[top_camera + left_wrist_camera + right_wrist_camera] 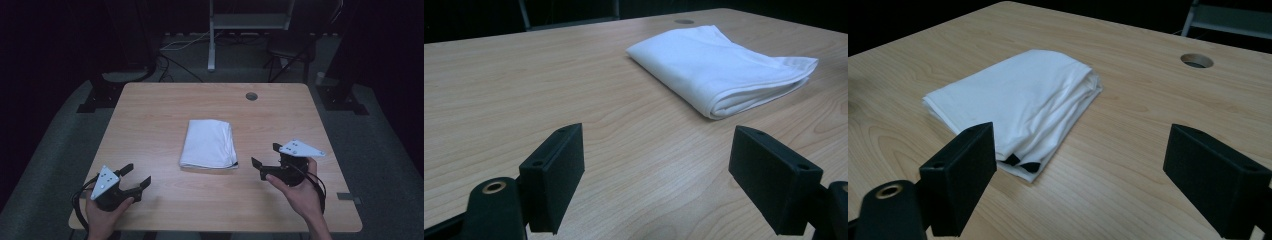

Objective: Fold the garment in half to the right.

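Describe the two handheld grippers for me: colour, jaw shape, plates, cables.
Both the left gripper and the right gripper are black, each with two blocky rectangular jaws, a grey three-cornered plate with small holes on top, and a black cable trailing back. No sleeves cover the forearms.

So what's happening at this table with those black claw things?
A person sits at a wooden table holding a gripper in each hand. A folded white cloth lies in the middle. The left gripper is near the front left corner, well away from the cloth; the right gripper is just beside the cloth's right edge. Both are open and hold nothing, and the cloth lies untouched.
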Demonstrator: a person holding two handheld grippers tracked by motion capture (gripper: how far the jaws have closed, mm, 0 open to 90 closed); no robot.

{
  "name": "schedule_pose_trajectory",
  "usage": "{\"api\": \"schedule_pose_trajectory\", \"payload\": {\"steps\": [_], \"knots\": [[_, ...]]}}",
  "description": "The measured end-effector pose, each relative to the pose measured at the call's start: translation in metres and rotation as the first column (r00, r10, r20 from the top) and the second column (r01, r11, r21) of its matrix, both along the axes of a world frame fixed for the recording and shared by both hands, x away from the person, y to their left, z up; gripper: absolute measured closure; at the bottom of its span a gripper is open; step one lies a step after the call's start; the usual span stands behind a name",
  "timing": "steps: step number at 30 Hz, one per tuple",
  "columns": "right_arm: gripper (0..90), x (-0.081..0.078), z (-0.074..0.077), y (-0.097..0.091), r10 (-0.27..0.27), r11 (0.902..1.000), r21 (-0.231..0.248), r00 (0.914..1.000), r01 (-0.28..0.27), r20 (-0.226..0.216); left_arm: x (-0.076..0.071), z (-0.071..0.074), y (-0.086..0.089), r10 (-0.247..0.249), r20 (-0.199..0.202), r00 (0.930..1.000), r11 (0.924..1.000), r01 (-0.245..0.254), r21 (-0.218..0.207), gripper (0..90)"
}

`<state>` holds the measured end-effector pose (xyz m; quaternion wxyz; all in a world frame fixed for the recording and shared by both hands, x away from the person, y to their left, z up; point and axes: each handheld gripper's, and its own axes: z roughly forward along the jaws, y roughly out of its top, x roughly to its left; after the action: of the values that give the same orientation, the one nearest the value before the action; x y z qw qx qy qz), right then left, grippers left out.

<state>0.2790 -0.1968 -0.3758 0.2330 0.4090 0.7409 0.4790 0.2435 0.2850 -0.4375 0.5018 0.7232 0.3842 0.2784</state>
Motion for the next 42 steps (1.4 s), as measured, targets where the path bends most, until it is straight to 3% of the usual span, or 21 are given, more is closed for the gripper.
{"api": "schedule_pose_trajectory", "payload": {"steps": [42], "knots": [[12.9, -0.033, -0.005, -0.052, -0.099, 0.9948, 0.028, 0.9945, 0.098, 0.032, 0.0, 0.0, 0.0, 0.002, 0.001, 1.0, 1.0, -0.002, 0.002, 22.0]]}}
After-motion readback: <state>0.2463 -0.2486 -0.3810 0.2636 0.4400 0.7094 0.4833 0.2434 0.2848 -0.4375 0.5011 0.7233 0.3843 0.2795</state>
